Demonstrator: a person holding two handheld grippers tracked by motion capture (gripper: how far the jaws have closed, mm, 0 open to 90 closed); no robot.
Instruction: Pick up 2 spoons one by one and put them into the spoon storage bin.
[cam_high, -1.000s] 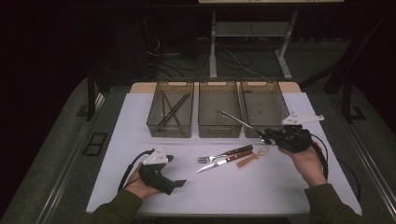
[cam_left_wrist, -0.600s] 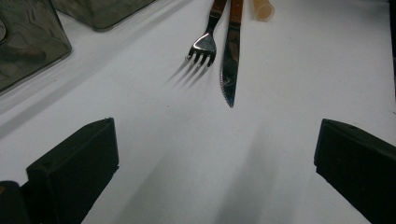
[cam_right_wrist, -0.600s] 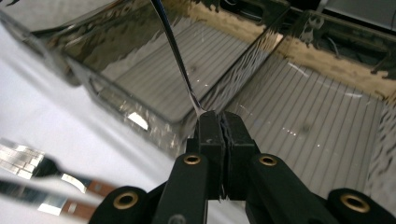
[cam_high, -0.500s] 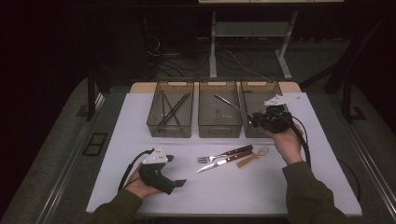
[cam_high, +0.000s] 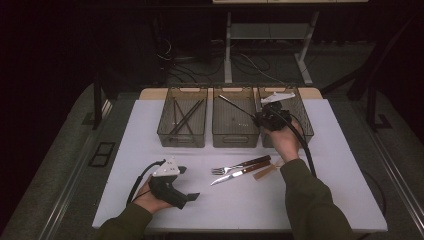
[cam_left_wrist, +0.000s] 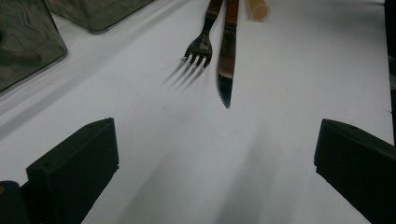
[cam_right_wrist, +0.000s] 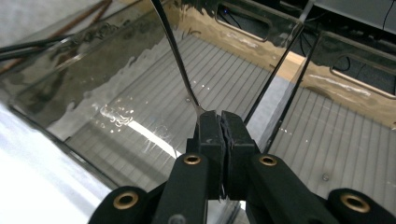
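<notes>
My right gripper (cam_high: 259, 119) is shut on the end of a slender metal utensil (cam_high: 235, 106). It holds it tilted over the empty middle bin (cam_high: 235, 139), near that bin's right wall. In the right gripper view the jaws (cam_right_wrist: 220, 117) pinch the thin shaft of the utensil (cam_right_wrist: 175, 51), which runs up and away over the bin's ribbed floor. My left gripper (cam_high: 191, 197) rests on the white table at the front left, open (cam_left_wrist: 215, 154) with nothing between its jaws. Ahead of it lie a fork (cam_left_wrist: 201, 46) and a knife (cam_left_wrist: 226, 70).
Three clear bins stand in a row at the back. The left bin (cam_high: 182, 141) holds several dark sticks (cam_high: 186, 114); the right bin (cam_high: 306, 122) lies under my right hand. The fork (cam_high: 234, 168), knife (cam_high: 241, 174) and a tan stick (cam_high: 265, 172) lie mid-table.
My right gripper has carried the metal utensil up from near the loose cutlery, away and to the left, to above the middle bin. The left gripper has stayed put.
</notes>
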